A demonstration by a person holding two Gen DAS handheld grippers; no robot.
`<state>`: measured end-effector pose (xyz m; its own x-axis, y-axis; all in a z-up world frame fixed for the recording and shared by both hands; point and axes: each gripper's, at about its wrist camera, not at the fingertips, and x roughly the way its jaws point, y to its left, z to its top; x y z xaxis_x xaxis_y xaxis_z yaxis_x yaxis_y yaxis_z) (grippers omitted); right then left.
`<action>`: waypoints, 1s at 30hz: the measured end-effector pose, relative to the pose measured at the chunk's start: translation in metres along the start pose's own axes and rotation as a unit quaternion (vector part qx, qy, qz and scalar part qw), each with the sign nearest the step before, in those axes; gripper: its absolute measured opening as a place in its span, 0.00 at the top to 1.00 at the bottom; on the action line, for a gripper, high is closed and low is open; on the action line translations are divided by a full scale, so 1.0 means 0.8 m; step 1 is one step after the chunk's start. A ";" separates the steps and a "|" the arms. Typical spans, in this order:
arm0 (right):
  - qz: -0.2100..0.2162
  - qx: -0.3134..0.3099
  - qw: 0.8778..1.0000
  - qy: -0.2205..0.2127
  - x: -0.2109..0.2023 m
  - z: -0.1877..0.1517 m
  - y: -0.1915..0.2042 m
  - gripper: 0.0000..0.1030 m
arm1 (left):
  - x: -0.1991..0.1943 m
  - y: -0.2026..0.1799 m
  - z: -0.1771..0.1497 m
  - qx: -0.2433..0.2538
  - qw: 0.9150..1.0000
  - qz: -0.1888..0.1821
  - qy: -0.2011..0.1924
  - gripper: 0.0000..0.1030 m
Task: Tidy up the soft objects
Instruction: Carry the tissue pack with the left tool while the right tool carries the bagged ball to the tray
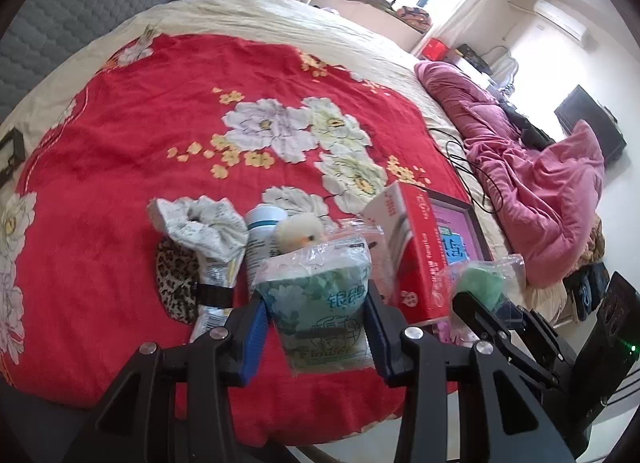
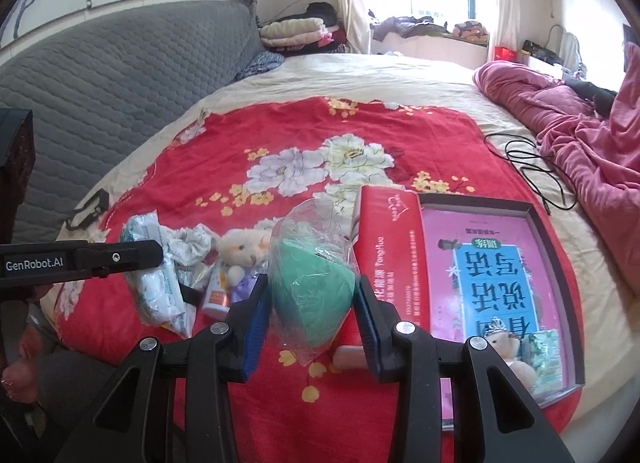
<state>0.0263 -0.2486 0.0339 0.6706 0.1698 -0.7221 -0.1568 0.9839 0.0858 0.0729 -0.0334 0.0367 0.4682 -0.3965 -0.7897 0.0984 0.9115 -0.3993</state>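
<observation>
I have both grippers loaded. The left gripper has its jaws clamped on a tissue pack, a soft green-printed packet, held above the near edge of the blanket. The right gripper has its jaws clamped on a green sponge in a clear bag, also lifted off the bed.

The tray, a shallow box lined with a pink sheet, lies at about 3 o'clock from the sponge in the right wrist view. At its near corner, around 5 o'clock, it already holds a small bear and a green packet, so I judge the sorting to be started but far from finished.

Left on the blanket, at about 9 o'clock from the sponge, is a pile: a plush toy, a white scrunchie, a leopard scrunchie, a white packet, a tube and a bottle. A red box stands between that pile and the tray.

My guess is that both held items go to the tray next, then the soft things in the pile; the bottle and tube probably stay.
</observation>
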 end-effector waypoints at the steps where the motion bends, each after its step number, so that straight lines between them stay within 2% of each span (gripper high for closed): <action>1: -0.002 0.000 1.000 -0.002 -0.003 0.001 -0.001 0.59 | -0.001 -0.005 -0.001 0.005 1.000 -0.001 -0.002 0.57; 11: -0.023 0.017 0.999 -0.014 -0.031 0.000 -0.036 0.59 | 0.004 -0.074 -0.013 0.058 0.998 -0.021 0.001 0.57; 30: -0.099 0.092 0.990 -0.030 -0.088 -0.029 -0.169 0.59 | 0.046 -0.200 -0.040 0.140 0.988 -0.064 0.030 0.57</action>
<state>-0.0162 -0.3949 0.0574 0.7183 -0.0291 -0.6951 0.1123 0.9909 0.0746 0.0463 -0.1972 0.0565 0.3850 -0.5083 -0.7703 0.3966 0.8448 -0.3592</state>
